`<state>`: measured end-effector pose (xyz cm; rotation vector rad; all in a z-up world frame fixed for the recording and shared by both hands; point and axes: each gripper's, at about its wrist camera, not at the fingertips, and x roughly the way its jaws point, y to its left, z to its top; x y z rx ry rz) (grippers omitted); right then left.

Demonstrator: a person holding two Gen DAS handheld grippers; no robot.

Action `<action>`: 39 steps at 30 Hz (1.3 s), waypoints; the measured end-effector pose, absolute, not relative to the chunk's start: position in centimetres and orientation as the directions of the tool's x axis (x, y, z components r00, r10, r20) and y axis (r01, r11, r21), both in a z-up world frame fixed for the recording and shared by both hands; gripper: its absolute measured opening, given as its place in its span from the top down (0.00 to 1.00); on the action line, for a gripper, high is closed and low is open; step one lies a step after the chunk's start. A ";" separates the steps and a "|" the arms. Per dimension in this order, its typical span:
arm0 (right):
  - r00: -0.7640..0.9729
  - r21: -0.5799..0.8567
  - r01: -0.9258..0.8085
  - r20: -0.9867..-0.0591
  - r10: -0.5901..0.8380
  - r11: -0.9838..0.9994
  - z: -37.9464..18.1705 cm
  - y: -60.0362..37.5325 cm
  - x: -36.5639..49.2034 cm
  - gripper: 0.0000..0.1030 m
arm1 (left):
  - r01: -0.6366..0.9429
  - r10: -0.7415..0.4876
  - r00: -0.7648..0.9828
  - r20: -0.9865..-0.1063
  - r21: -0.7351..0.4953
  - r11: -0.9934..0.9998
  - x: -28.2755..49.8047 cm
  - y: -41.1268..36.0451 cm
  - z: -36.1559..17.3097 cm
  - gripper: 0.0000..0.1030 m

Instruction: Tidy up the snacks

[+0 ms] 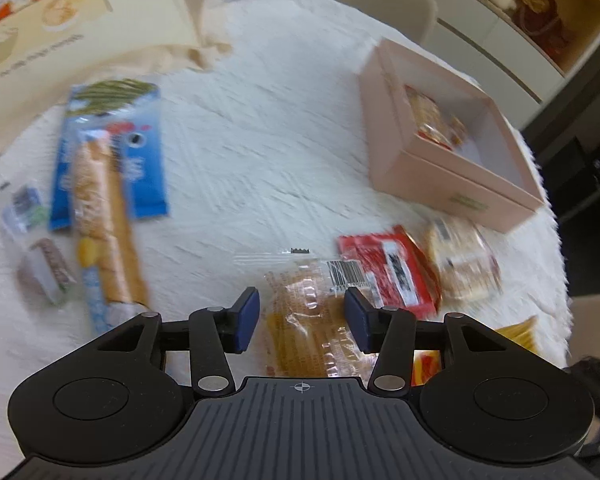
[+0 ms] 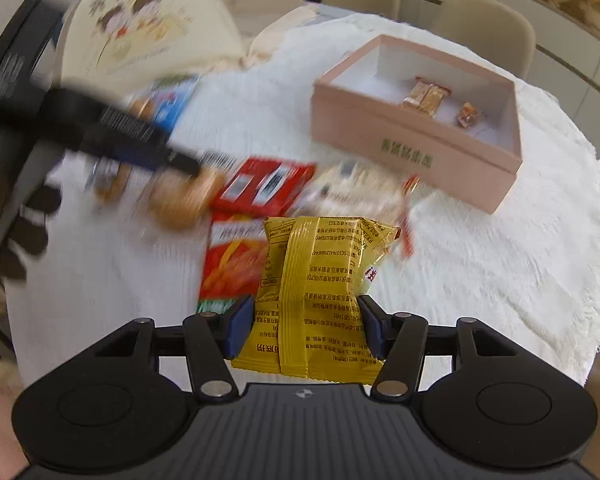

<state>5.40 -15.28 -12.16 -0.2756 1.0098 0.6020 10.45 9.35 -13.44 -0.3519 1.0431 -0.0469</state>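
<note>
My right gripper (image 2: 306, 326) is shut on a yellow snack packet (image 2: 316, 280) and holds it above the white tablecloth. My left gripper (image 1: 302, 320) is open, its blue pads on either side of a clear-wrapped orange snack (image 1: 312, 320) lying on the cloth; it appears as a blurred dark shape in the right wrist view (image 2: 100, 128). The pink open box (image 1: 440, 140) stands at the right with a few small snacks inside; it also shows in the right wrist view (image 2: 412, 128). A red packet (image 1: 388, 272) and a pale wrapped snack (image 1: 464, 264) lie near the box.
A blue packet (image 1: 112, 148) under a long orange snack stick (image 1: 104, 216) and small wrapped sweets (image 1: 40, 240) lie at the left. A cream bag with cartoon print (image 1: 60, 12) stands at the back left. Beige chairs (image 2: 484, 24) surround the round table. A red-orange packet (image 2: 236, 260) lies under the yellow one.
</note>
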 end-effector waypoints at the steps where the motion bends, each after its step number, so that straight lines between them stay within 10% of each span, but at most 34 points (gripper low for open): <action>1: 0.375 0.067 -0.597 -0.857 0.352 0.800 -12.4 -15.1 5.0 0.45 | -0.114 -0.222 0.503 -0.835 -0.319 0.941 10.3 9.2 -13.5 0.49; 15: 0.311 0.106 -0.616 -0.878 0.365 0.781 -13.3 -14.0 4.1 0.32 | 0.012 -0.319 0.533 -0.783 -0.370 0.929 6.2 8.1 -12.0 0.46; 20: 0.377 0.053 -0.610 -0.858 0.348 0.790 -12.6 -14.1 4.3 0.29 | -0.280 -0.122 0.722 -0.681 -0.449 0.848 3.9 17.0 -9.4 0.46; 26: 0.437 -0.028 -0.624 -0.841 0.320 0.781 -12.2 -13.4 3.5 0.29 | -0.612 0.114 0.623 -0.773 -0.392 0.687 4.8 26.3 -12.9 0.47; 33: 0.546 -0.196 -0.620 -0.803 0.239 0.760 -11.4 -12.0 2.4 0.29 | -0.447 0.146 0.508 -0.849 -0.115 0.887 7.3 21.5 -14.7 0.46; 39: 0.503 -0.103 -0.621 -0.813 0.295 0.777 -10.9 -12.2 3.5 0.29 | -0.341 0.100 0.556 -0.825 -0.117 0.933 4.5 19.4 -14.9 0.54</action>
